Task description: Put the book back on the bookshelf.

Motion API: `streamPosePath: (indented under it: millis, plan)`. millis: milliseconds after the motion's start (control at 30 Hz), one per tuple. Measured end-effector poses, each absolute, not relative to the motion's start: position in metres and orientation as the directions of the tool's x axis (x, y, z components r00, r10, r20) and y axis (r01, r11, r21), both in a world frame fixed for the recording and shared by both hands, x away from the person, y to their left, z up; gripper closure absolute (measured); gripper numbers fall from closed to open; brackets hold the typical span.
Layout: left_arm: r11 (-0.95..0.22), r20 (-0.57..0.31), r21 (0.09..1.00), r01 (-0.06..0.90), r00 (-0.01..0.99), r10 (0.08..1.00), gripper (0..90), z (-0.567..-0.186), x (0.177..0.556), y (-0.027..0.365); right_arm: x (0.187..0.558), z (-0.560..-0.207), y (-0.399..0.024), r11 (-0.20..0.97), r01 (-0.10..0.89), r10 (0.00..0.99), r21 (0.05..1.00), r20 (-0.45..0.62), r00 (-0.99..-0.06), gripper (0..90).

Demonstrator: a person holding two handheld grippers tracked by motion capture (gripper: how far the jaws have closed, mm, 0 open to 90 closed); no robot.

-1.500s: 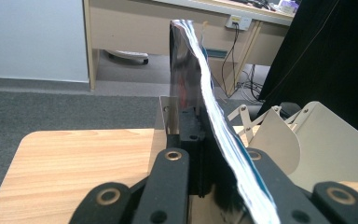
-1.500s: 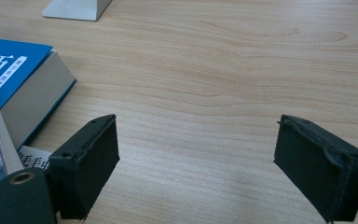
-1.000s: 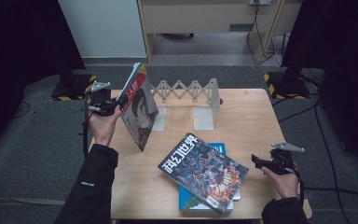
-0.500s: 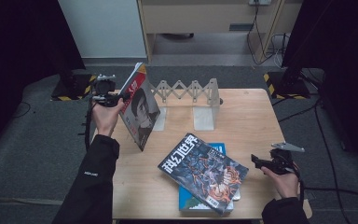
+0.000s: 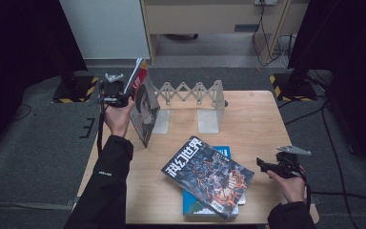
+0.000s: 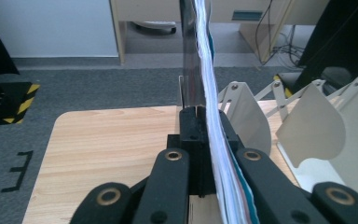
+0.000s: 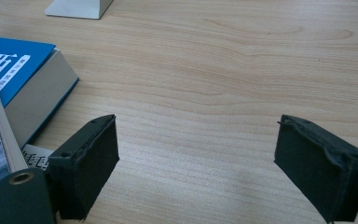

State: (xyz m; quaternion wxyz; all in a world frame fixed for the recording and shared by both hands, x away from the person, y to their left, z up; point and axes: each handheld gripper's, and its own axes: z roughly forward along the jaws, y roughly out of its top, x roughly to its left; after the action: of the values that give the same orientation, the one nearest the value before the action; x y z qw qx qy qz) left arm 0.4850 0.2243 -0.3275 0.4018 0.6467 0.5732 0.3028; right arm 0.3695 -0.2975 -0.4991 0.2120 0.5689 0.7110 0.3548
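Note:
My left gripper [image 5: 124,96] is shut on the top edge of a magazine [image 5: 145,112] and holds it on edge over the table's far left corner, just left of a white folding rack [image 5: 190,93]. In the left gripper view the jaws pinch the magazine's page edge [image 6: 210,93], and the rack's dividers [image 6: 307,126] stand to the right. A dark science-fiction magazine [image 5: 207,174] lies on a blue book [image 5: 223,151] at the front middle. My right gripper [image 5: 263,166] stands open just right of that stack, low over bare wood, with nothing between its jaws [image 7: 196,158]; the blue book [image 7: 18,70] lies to its left.
The wooden table [image 5: 257,114] has bare wood on its right half. Grey carpet surrounds it, with yellow-and-black striped bases [image 5: 76,90] on the floor at both far corners. A pale cabinet [image 5: 205,14] stands behind.
My left hand has carried the magazine a little to the right and farther back, closer to the rack. The right hand has stayed where it was.

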Motion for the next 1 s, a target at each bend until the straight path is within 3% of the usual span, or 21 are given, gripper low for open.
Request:
streamPosePath:
  millis: [633, 1000]
  plan:
    - [-0.017, -0.058, 0.863, 0.504, 0.133, 0.989, 84.9, -0.329, 0.488, 0.221, 0.369, -0.499, -0.297, 0.106, 0.659, 0.959, 0.744, 0.1, -0.267, 13.5]
    - [-0.009, -0.084, 0.891, 0.453, 0.185, 0.979, 64.5, -0.323, 0.473, 0.228, 0.369, -0.496, -0.298, 0.084, 0.655, 0.96, 0.751, 0.115, -0.254, 13.3]
